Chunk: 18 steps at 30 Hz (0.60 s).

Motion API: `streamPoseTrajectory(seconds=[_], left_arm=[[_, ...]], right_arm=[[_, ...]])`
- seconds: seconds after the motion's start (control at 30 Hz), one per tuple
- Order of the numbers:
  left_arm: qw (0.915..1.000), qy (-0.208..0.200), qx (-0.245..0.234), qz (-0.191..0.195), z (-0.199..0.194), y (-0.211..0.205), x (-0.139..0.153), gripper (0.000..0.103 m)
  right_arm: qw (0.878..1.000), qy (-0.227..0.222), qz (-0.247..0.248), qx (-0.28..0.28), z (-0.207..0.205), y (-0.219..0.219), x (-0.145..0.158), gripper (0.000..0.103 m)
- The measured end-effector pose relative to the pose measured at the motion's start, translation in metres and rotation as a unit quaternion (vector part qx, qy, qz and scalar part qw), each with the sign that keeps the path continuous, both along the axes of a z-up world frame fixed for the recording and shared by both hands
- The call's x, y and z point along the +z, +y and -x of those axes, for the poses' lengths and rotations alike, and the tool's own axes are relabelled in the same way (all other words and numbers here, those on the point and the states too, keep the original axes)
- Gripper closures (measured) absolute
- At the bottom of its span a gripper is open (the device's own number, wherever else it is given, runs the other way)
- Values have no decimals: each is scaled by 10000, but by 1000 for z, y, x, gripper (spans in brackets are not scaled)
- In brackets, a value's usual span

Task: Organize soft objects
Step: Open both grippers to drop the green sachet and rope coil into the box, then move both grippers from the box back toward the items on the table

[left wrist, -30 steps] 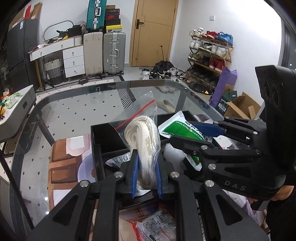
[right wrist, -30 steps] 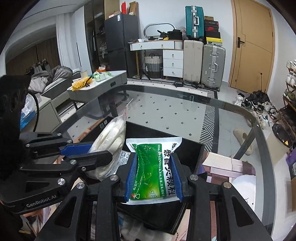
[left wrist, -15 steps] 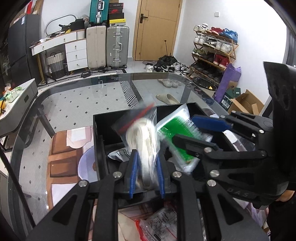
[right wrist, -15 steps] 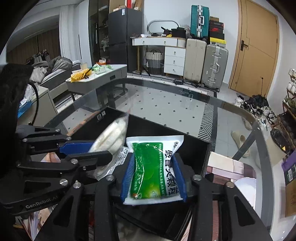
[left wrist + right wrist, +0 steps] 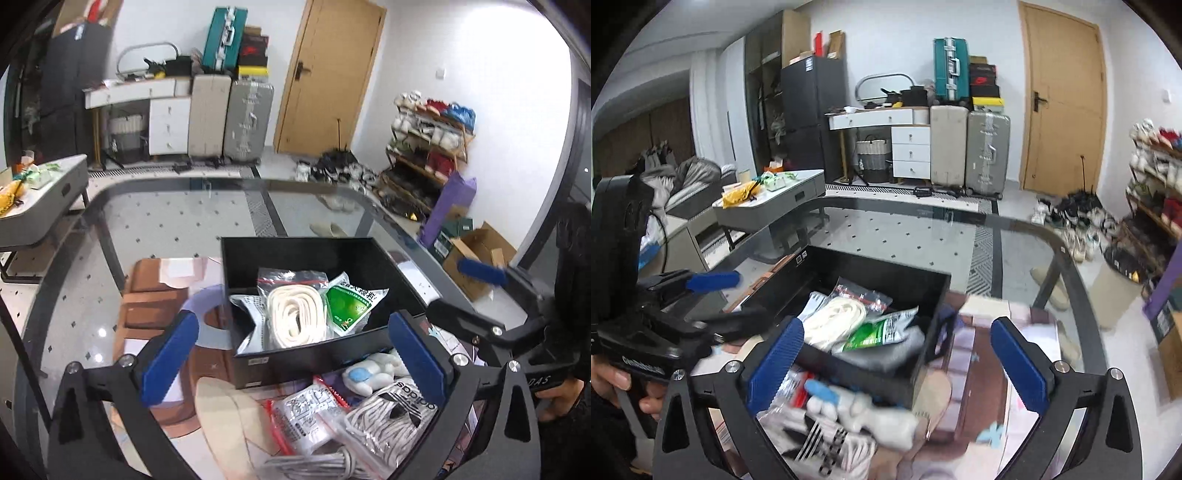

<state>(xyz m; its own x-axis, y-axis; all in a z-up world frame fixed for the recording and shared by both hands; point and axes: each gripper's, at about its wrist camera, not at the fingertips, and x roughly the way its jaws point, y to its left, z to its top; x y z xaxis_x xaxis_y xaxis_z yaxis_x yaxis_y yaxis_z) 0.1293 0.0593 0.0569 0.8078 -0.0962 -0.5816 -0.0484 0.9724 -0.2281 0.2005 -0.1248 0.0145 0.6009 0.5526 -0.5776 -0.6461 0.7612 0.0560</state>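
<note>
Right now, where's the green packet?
In the left wrist view the green packet lies inside the black box, on its right side, against the bagged white cord.

Ahead of both jaw pairs: black box (image 5: 314, 254), matt rigid walls, smooth.
Inside it: clear glossy plastic zip bag (image 5: 295, 306) of cream woven cord, soft and ribbed; green sachet (image 5: 349, 302), shiny printed film.
Beneath and between the left jaws: crinkled clear plastic packets (image 5: 306, 417), white laces bag (image 5: 388, 417) with black print, white plush toy (image 5: 369, 371), fuzzy.
Jaw pads (image 5: 170, 354): blue, ribbed, rubbery; arms matt black plastic with bright metal screws.
Under everything: glass table (image 5: 166, 221), glossy, reflective, dark matt rim.
</note>
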Motion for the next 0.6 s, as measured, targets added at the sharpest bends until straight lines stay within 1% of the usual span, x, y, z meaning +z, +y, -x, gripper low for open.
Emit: streamPoseTrajectory(seconds=[0.13, 0.3, 0.47, 0.6], left_arm=[[9999, -36, 18, 100, 13, 5, -1, 0], [9999, -102, 98, -90, 31, 4, -3, 0], [9996, -109, 165, -194, 48, 2, -7, 0], [9995, -122, 204, -208, 59, 1, -13, 0]], right_arm=[[9998, 170, -93, -6, 11, -14, -7, 1], [9989, 405, -220, -18, 21, -31, -15, 1], [9983, 450, -356, 128, 32, -36, -19, 1], [9981, 504, -221, 279, 34, -35, -21, 1]])
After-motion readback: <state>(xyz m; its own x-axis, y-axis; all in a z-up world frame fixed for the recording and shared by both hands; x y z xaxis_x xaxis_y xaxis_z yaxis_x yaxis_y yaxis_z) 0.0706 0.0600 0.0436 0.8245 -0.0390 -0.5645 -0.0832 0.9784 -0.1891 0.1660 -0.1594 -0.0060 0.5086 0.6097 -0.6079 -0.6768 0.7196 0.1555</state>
